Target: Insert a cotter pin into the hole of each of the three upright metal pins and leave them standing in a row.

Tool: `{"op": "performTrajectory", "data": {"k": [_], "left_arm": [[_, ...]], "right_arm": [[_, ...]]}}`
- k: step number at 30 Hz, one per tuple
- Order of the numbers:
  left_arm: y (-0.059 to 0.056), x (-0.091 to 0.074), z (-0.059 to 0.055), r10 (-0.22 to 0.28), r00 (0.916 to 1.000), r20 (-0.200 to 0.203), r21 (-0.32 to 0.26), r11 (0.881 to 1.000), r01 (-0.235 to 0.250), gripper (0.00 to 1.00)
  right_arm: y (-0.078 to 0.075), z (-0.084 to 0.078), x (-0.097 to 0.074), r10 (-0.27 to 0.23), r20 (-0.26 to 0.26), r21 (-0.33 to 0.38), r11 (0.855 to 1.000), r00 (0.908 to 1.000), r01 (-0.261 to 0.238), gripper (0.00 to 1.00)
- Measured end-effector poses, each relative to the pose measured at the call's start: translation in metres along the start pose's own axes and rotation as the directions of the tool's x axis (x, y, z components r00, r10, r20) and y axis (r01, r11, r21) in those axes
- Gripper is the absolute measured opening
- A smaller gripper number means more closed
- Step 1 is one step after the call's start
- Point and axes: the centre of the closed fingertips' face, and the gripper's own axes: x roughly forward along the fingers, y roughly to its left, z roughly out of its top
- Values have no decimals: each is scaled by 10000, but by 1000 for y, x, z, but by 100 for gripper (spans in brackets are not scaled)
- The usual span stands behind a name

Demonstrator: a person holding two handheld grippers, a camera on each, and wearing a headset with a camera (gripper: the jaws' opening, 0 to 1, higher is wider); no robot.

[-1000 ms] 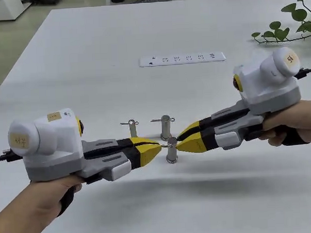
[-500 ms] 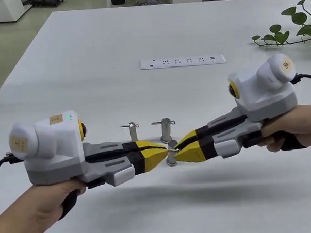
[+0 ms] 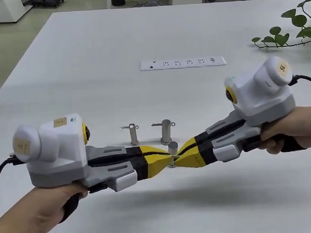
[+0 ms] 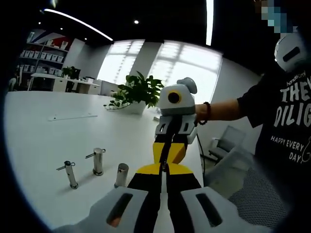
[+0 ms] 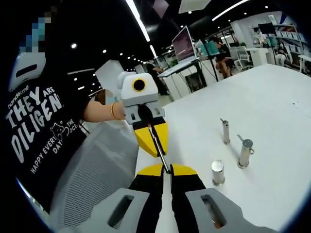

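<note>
Three upright metal pins stand on the white table. The left pin [image 3: 133, 134] and the middle pin [image 3: 166, 130] each carry a cotter pin through the top. The front pin [image 3: 173, 148] has a bare top. My left gripper [image 3: 168, 158] and right gripper [image 3: 175, 157] meet tip to tip just in front of the front pin's lower half. In the right gripper view a thin cotter pin [image 5: 158, 145] runs from my right gripper [image 5: 166, 170] to the left gripper's yellow tips [image 5: 150, 136]. Both grippers are shut on it. The left gripper view has the same pins [image 4: 98, 161] left of my left gripper [image 4: 164, 168].
A white power strip [image 3: 182, 61] lies farther back on the table. A green plant [image 3: 291, 28] trails over the far right corner. Open table surface [image 3: 82, 88] surrounds the pins. A person in a black printed shirt [image 4: 286, 111] holds the grippers.
Both grippers have dropped from the front pin's top to its lower half and drawn together tip to tip. The three pins stand where they were.
</note>
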Motion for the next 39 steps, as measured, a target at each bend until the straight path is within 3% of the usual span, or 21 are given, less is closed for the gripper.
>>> {"op": "performTrajectory", "data": {"k": [11, 19, 25, 31, 39], "left_arm": [[-5, 0, -8, -253, 9991, -333, -42, 9997, 252, 0], [-4, 2, -12, -186, 9985, -511, 87, 9998, 191, 0], [4, 3, -12, 330, 9980, -541, 562, 9980, -300, 4], [12, 2, -12, 915, 9942, -569, 921, 9920, -860, 6], [25, 3, -15, 1737, 9829, -618, 1424, 9762, -1636, 10]], "right_arm": [[6, -6, 3, -67, -839, -1144, 9934, 9965, -30, 0], [4, -11, 3, -323, -1281, -2017, 9794, 9912, 59, 0], [1, -12, 3, -566, -1390, -2467, 9689, 9887, 208, 0], [-10, -12, -1, -1070, -1406, -2689, 9609, 9843, 661, 0], [-24, -20, -9, -1578, -1623, -2711, 9563, 9740, 1098, 0]]}}
